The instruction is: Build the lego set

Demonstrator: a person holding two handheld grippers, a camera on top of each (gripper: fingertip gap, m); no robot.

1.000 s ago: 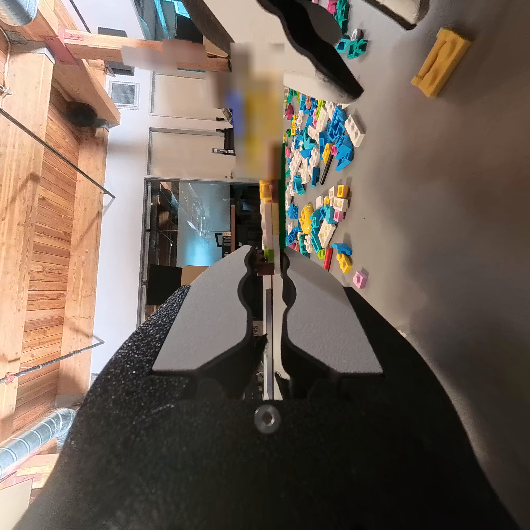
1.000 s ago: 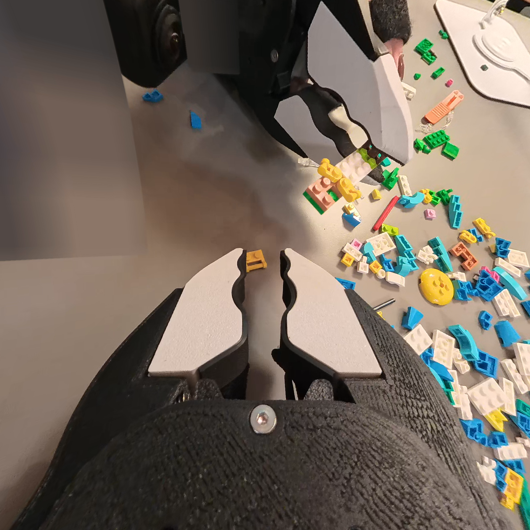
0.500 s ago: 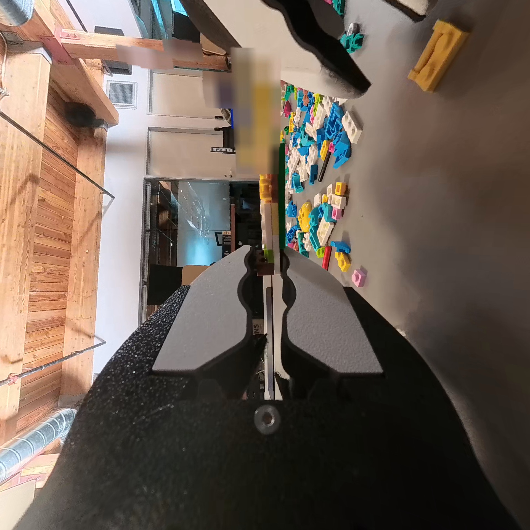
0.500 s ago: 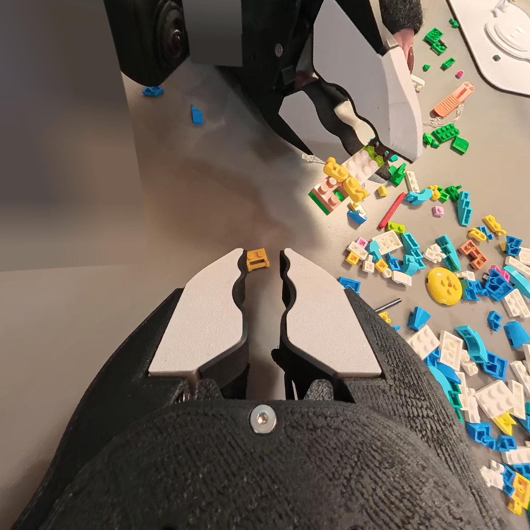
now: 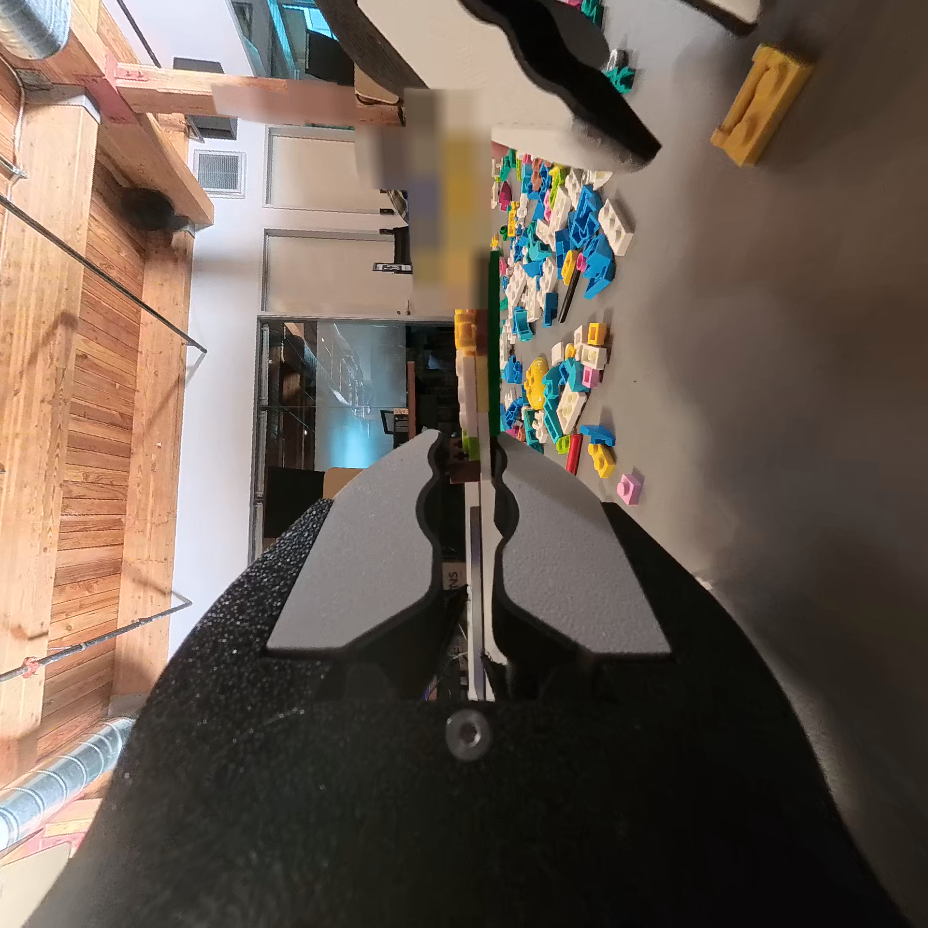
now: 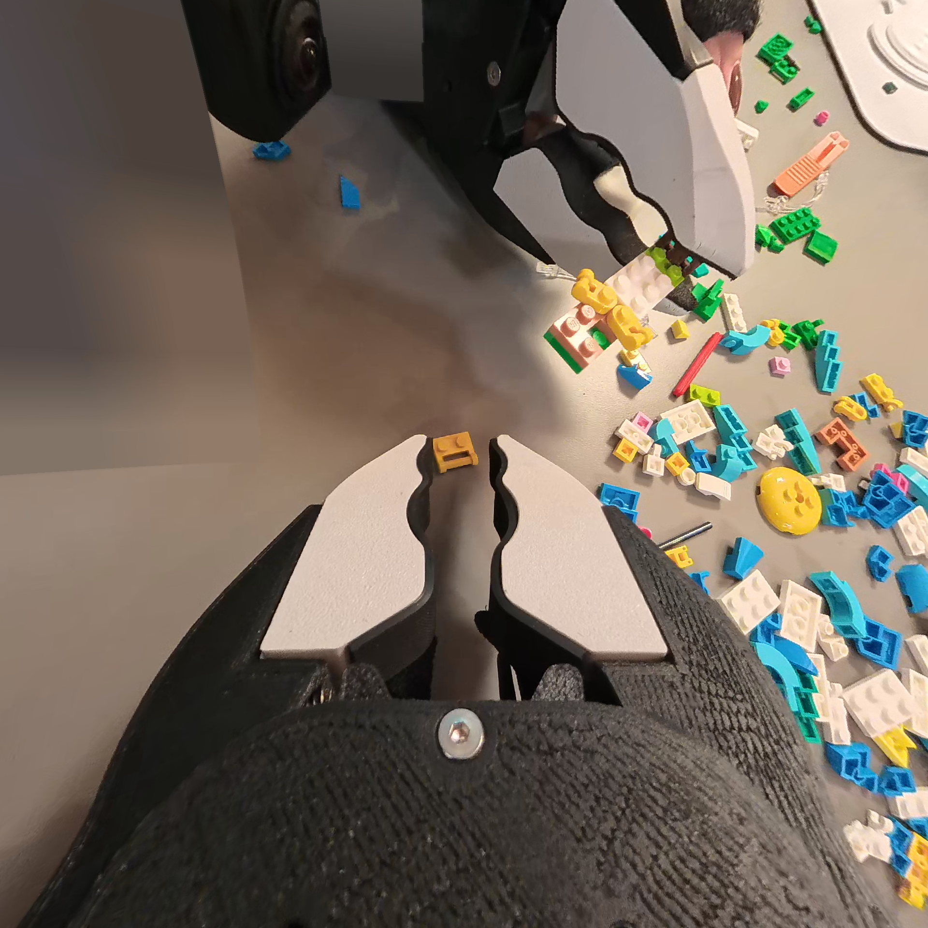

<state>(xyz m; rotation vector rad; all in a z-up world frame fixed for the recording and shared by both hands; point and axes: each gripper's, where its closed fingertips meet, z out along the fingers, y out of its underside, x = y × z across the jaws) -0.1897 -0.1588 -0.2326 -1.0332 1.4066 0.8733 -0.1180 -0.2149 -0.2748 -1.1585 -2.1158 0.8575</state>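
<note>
My right gripper [image 6: 459, 444] is open and low over the grey table. A small dark-yellow brick [image 6: 454, 451] lies on the table right between its fingertips, nearer the left one. My left gripper [image 5: 472, 447] is shut on the partly built model [image 5: 477, 371], a green plate with white, yellow and pink bricks, seen edge-on. In the right wrist view the left gripper [image 6: 673, 261] holds that model [image 6: 597, 311] tilted above the table at the upper right. The yellow brick also shows in the left wrist view [image 5: 761, 110], under the right gripper's finger [image 5: 567, 85].
A wide scatter of loose blue, white, yellow and teal bricks [image 6: 813, 527] covers the table to the right. Green bricks [image 6: 798, 226], an orange brick separator [image 6: 811, 163] and a white tray [image 6: 884, 85] lie at the far right. Two blue pieces [image 6: 349, 193] lie far left. The left gripper's tips are roughly 10 cm from the right gripper's.
My right gripper has moved forward, so the dark-yellow brick now lies between its fingertips. The left gripper still holds the model and has shifted slightly right in the right wrist view.
</note>
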